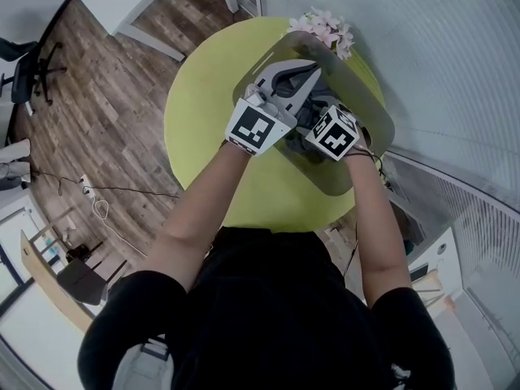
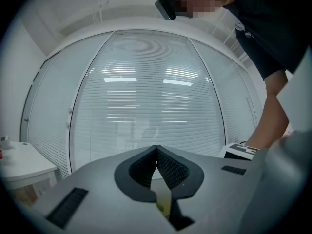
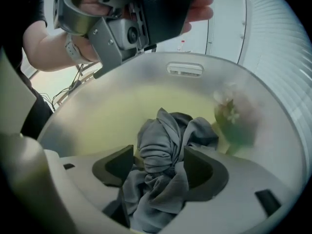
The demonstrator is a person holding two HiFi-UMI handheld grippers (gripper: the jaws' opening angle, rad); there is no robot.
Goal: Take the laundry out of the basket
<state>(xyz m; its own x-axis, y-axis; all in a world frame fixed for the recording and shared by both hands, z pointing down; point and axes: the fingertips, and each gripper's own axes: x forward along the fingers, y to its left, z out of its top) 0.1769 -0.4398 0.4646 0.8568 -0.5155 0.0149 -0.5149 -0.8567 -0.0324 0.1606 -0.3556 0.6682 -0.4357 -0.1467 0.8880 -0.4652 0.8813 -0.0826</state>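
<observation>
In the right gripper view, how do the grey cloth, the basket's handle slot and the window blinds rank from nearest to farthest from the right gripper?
1. The grey cloth: bunched between the open jaws of the right gripper.
2. The handle slot: top centre, in the far wall of the basket.
3. The window blinds: beyond the basket, at the right.

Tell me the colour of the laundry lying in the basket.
Grey; the laundry shows best in the right gripper view.
</observation>
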